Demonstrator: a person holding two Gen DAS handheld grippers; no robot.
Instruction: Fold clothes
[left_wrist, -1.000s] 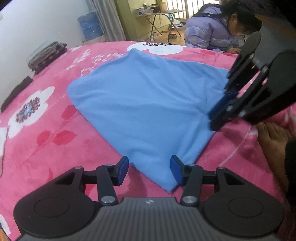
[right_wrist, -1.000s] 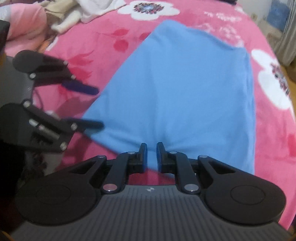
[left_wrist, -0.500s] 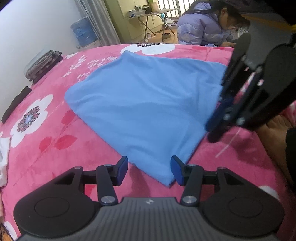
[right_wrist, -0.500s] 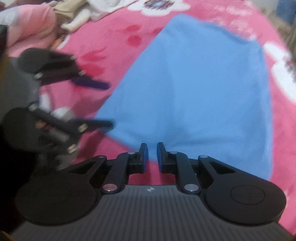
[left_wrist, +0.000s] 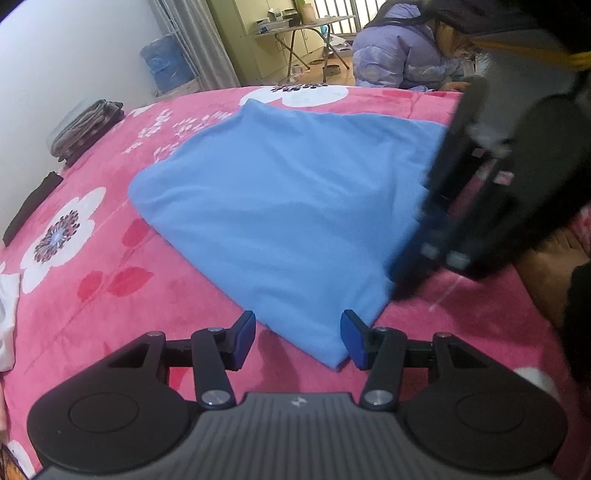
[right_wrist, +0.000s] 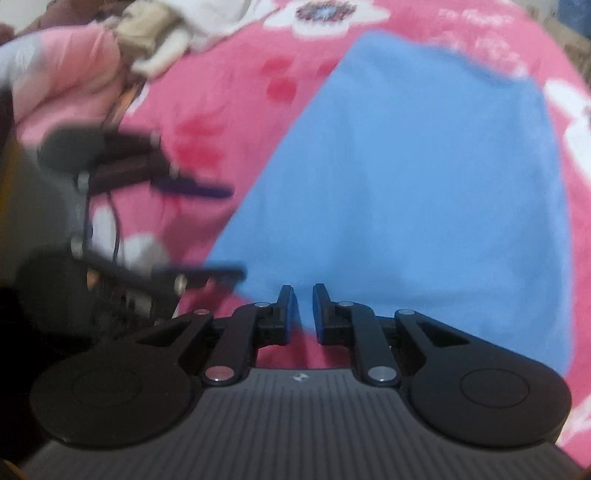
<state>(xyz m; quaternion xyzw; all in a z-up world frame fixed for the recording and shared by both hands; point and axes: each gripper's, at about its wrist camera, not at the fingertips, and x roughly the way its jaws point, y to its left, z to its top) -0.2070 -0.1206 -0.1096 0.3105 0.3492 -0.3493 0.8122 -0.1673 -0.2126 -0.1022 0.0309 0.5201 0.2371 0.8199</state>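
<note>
Lying across the middle of both frames, one blue garment (left_wrist: 288, 206) is spread on the pink flowered bed (left_wrist: 92, 266), apparently already doubled over once, so by my judgement further folds remain. Two tools are at its near edge. At lower centre, the left tool (left_wrist: 297, 339) stands open, its jaws straddling the near corner without pressing it. Nearly closed, the right tool (right_wrist: 303, 308) seems to pinch the hem, though blur leaves that uncertain.
</note>
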